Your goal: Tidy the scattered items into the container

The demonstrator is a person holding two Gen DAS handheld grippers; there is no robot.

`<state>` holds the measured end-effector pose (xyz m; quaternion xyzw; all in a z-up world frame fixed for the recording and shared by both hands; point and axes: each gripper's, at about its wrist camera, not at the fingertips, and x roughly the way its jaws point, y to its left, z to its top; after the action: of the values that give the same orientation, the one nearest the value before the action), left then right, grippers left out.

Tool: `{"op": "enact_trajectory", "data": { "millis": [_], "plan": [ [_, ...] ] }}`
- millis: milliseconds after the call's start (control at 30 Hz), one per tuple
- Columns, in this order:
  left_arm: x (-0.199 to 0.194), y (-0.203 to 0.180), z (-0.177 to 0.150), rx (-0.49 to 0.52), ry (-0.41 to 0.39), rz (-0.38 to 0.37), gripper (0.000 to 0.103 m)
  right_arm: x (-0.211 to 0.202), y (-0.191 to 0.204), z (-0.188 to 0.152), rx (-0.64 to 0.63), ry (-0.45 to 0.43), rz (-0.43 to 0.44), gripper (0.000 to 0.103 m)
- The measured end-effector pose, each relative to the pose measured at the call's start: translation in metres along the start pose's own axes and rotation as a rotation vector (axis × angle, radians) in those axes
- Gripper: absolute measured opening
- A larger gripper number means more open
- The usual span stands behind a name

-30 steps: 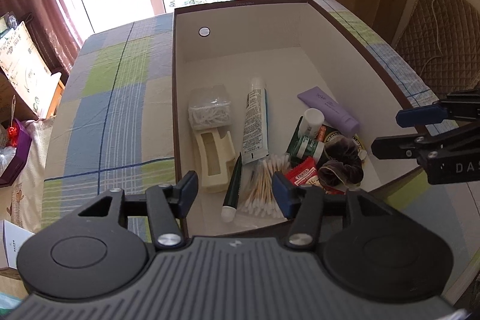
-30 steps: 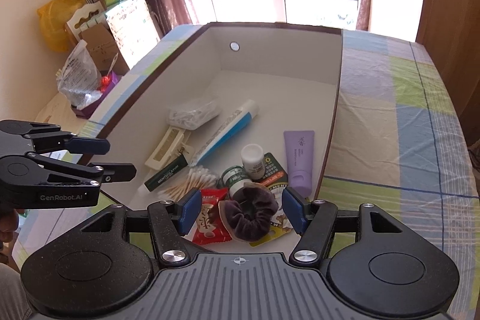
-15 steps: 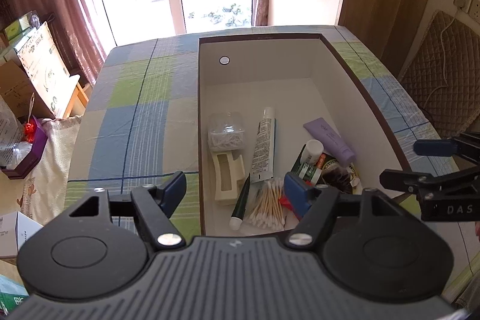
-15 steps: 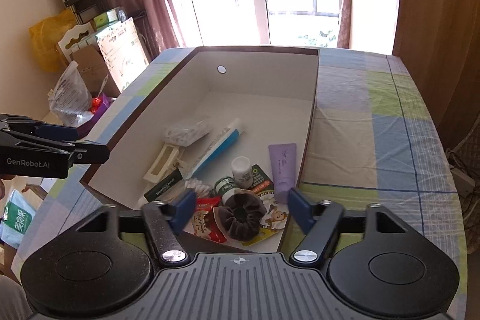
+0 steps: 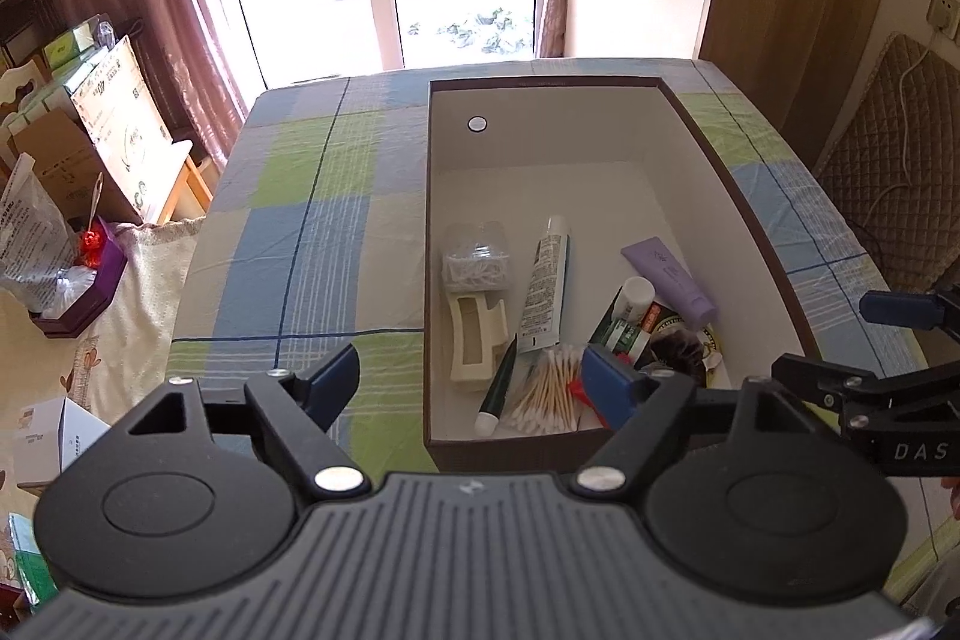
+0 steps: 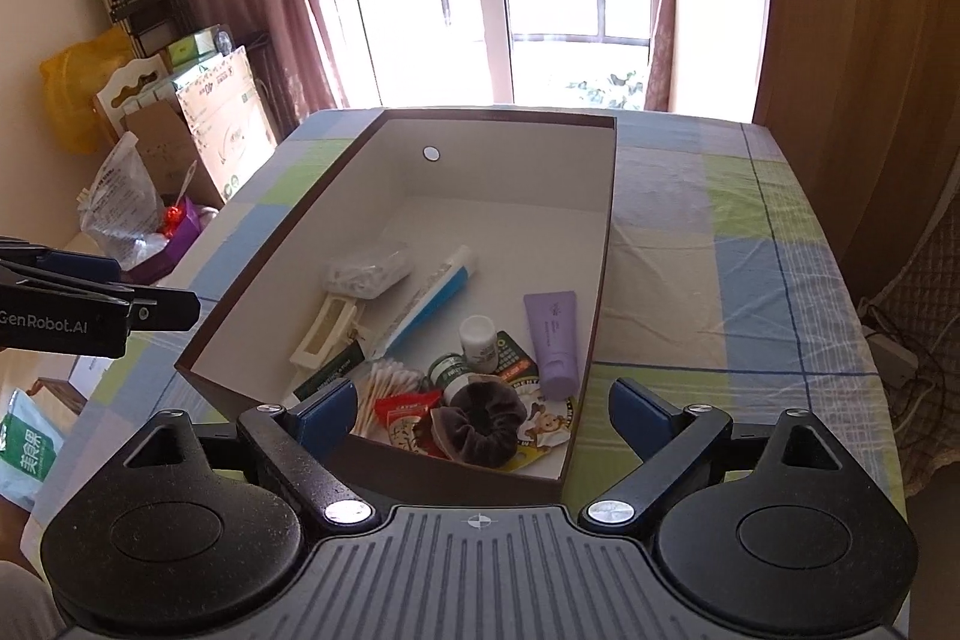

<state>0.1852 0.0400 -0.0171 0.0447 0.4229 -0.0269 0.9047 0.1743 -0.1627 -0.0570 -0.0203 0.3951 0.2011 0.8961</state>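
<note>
While both tools hang above the near end of the table (image 5: 312, 232), the left hand-held gripper (image 5: 474, 379) has its blue-padded fingers spread wide with nothing between them, and the right hand-held gripper (image 6: 483, 409) is likewise spread wide and empty. Just ahead of both sits the box (image 6: 396, 196), brown outside and white inside, resting on the checked cloth (image 6: 720, 280) that covers the table. All the loose items lie inside the box, gathered toward the end nearest the grippers. Straight ahead of the right hand-held gripper, closest to it, lies a dark brown scrunchie (image 6: 480, 421) on a yellow packet; just left of it is a red packet (image 6: 405, 412), and beyond that a bundle of cotton swabs (image 6: 387, 385). A purple tube (image 6: 555, 337) lies ahead and to the right, along the box wall, with a small white-capped bottle (image 6: 477, 337) beside it. Farther ahead and to the left are a cream hair clip (image 6: 324, 331), a white and blue tube (image 6: 435, 292) and a clear bag of small white pieces (image 6: 369, 271). From the left wrist view, a dark green tube (image 5: 498, 385) lies between the clip and the swabs. Each gripper shows at the edge of the other's view, to either side of the box.
</note>
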Motion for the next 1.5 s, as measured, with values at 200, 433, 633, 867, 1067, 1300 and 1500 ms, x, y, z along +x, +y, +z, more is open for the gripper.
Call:
{"op": "enact_trajectory", "data": {
  "millis": [200, 433, 633, 867, 1067, 1300, 1500],
  "plan": [
    [-0.008, -0.003, -0.01, 0.002, -0.007, 0.009, 0.082, -0.007, 0.002, -0.004, 0.049, 0.028, -0.015, 0.096],
    [-0.022, -0.002, -0.028, -0.054, 0.006, -0.012, 0.082, -0.018, 0.001, -0.011, 0.117, 0.075, -0.036, 0.096],
    [-0.037, -0.003, -0.045, -0.093, 0.026, -0.025, 0.082, -0.033, 0.006, -0.018, 0.123, 0.096, -0.058, 0.096],
    [-0.06, -0.008, -0.059, -0.092, 0.022, -0.002, 0.082, -0.052, 0.01, -0.025, 0.132, 0.096, -0.076, 0.096],
    [-0.079, -0.009, -0.071, -0.102, 0.016, 0.007, 0.082, -0.069, 0.015, -0.032, 0.141, 0.086, -0.069, 0.096],
    [-0.096, -0.014, -0.084, -0.094, 0.011, 0.005, 0.083, -0.087, 0.021, -0.042, 0.141, 0.074, -0.065, 0.096],
    [-0.105, -0.019, -0.092, -0.085, 0.011, 0.006, 0.083, -0.097, 0.025, -0.052, 0.14, 0.074, -0.062, 0.096]
  ]
}}
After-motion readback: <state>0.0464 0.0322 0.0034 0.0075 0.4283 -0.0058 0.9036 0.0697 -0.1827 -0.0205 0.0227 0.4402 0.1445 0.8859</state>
